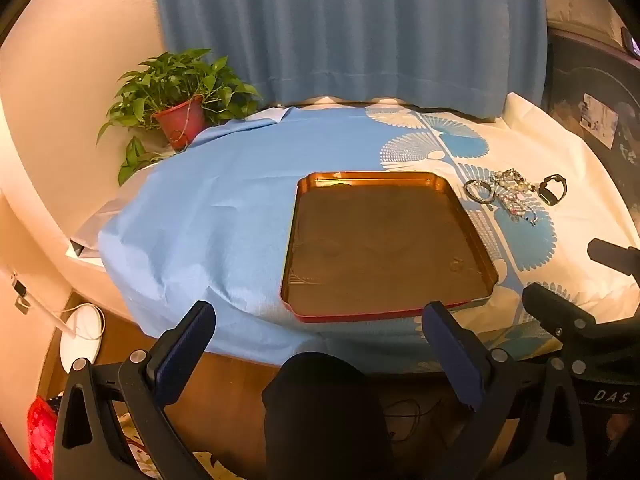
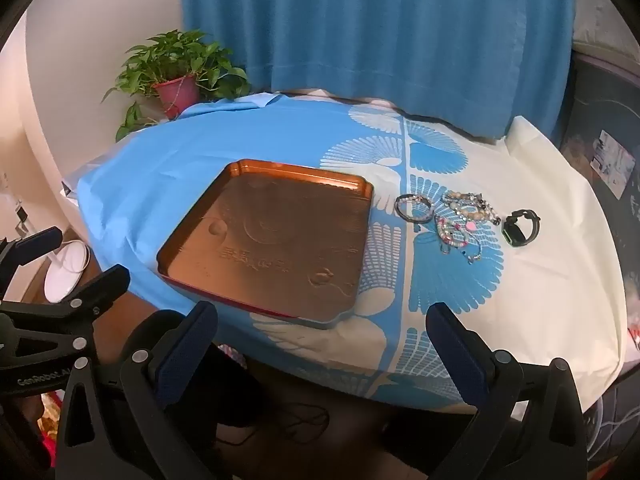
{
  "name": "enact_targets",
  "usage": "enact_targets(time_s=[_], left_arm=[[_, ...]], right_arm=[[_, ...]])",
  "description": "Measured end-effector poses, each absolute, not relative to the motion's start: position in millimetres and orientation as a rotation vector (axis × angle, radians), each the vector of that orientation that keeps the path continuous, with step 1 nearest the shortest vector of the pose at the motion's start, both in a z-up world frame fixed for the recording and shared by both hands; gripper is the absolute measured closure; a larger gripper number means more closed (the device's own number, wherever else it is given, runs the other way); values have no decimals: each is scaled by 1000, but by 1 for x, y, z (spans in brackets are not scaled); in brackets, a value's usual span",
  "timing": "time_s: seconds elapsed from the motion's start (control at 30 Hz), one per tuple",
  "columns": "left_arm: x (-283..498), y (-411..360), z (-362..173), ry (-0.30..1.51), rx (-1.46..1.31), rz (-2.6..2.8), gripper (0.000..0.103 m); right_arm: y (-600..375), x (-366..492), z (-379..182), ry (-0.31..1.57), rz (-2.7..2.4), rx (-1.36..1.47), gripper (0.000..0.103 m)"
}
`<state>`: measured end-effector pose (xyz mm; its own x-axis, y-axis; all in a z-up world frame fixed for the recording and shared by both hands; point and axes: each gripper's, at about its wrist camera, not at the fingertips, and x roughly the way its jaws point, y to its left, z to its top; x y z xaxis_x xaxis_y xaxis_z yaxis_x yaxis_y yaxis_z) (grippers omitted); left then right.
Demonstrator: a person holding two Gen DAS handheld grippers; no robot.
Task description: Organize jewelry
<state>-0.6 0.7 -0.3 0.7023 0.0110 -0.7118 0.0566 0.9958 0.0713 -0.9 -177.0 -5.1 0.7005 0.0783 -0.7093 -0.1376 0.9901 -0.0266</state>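
Observation:
An empty copper-coloured tray [image 1: 472, 240] [image 2: 192, 224] lies on the cloth-covered table. To its right lies a pile of several beaded bracelets [image 1: 512, 194] [image 2: 464, 220], a dark bangle [image 1: 479, 191] [image 2: 414, 208] and a black watch [image 1: 553, 190] [image 2: 521, 227]. My left gripper [image 1: 320, 320] is open and empty, hovering before the tray's near edge. My right gripper [image 2: 324, 320] is open and empty at the table's near edge, well short of the jewelry. Each gripper shows at the side of the other's view.
A potted green plant [image 1: 180, 100] [image 2: 178, 76] stands at the table's back left. A blue curtain [image 1: 348, 28] [image 2: 376, 32] hangs behind. The tablecloth [image 1: 208, 216] [image 2: 540, 280] is blue on the left and white with blue fans on the right. A white round object [image 1: 80, 340] lies on the floor at left.

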Motion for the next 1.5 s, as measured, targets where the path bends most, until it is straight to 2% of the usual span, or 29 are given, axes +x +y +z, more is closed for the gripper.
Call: enact_targets(time_s=[1.5], left_arm=[[-1,-7,-2,794,113,-32,1]], right_arm=[[-176,-6,-7,797,134,-85,0]])
